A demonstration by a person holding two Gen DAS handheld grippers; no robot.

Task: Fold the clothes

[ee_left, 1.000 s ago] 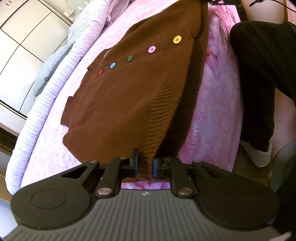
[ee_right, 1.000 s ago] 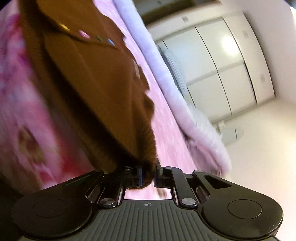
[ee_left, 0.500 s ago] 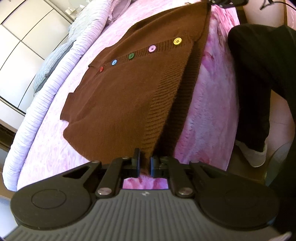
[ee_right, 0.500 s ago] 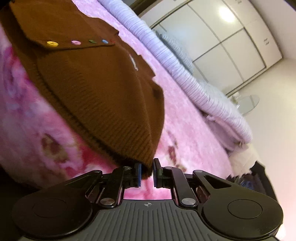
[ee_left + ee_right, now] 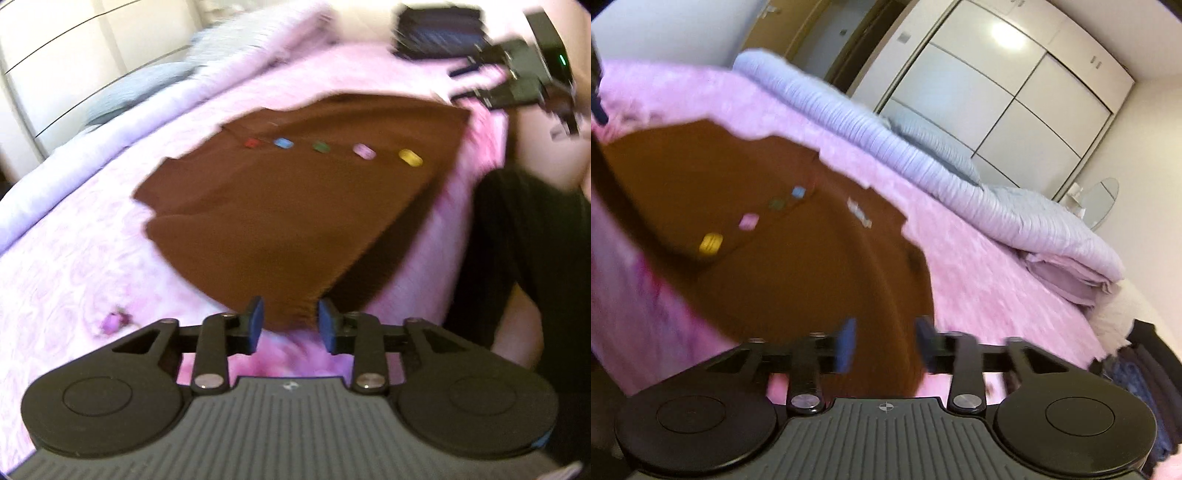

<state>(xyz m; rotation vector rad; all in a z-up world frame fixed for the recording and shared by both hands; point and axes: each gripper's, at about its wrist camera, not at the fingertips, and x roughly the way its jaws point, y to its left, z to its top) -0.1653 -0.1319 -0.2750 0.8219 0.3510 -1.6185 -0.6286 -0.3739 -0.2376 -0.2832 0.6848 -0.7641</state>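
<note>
In your left wrist view, your left gripper (image 5: 289,319) has just been opening: its blue pads (image 5: 256,320) stand apart, released, with the near corner of the brown cardigan (image 5: 280,221) lying between and beyond them, not pinched. The cardigan is spread flat on the pink bedspread (image 5: 74,258), its row of red, blue, green, pink and yellow buttons (image 5: 321,147) running across the far half. Your other tool (image 5: 524,81) shows at the far right, blurred, beside a dark folded pile (image 5: 432,33). A black-trousered leg (image 5: 535,240) stands at the right edge of the bed.

In your right wrist view, your right gripper (image 5: 886,341) has likewise just been opening; its pads are parted and loose, the cardigan's (image 5: 775,258) near edge running between them without being squeezed. The garment lies left of centre on the bedspread (image 5: 979,288). A rolled lilac duvet (image 5: 923,158) lies along the far side, with white wardrobe doors (image 5: 1015,92) behind.
</note>
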